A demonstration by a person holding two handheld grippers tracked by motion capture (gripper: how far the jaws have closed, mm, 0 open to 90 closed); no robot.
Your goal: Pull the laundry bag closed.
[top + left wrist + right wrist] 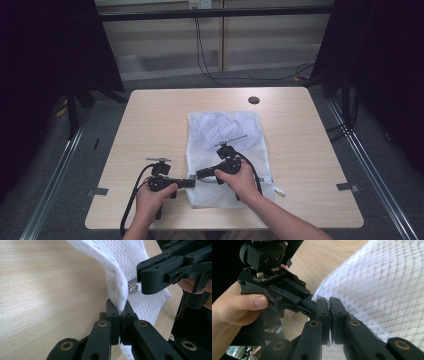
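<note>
- Left gripper (121, 313): jaws clamped together on a pinched fold at the edge of the white mesh bag (223, 150), lower middle of its own view.
- Right gripper (329, 305): jaws pressed together on the zipper pull (132, 287) at that same edge.
- The bag lies flat at mid-table (150, 120), its near corner between both hands.
- Judgement: both grips are set; the zipper itself looks yet to be run along the edge.

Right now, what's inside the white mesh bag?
Through the white mesh bag, the high view shows pale crumpled fabric in its far half; what it is can't be told. Left gripper and right gripper pinch its near edge, hiding that part.
</note>
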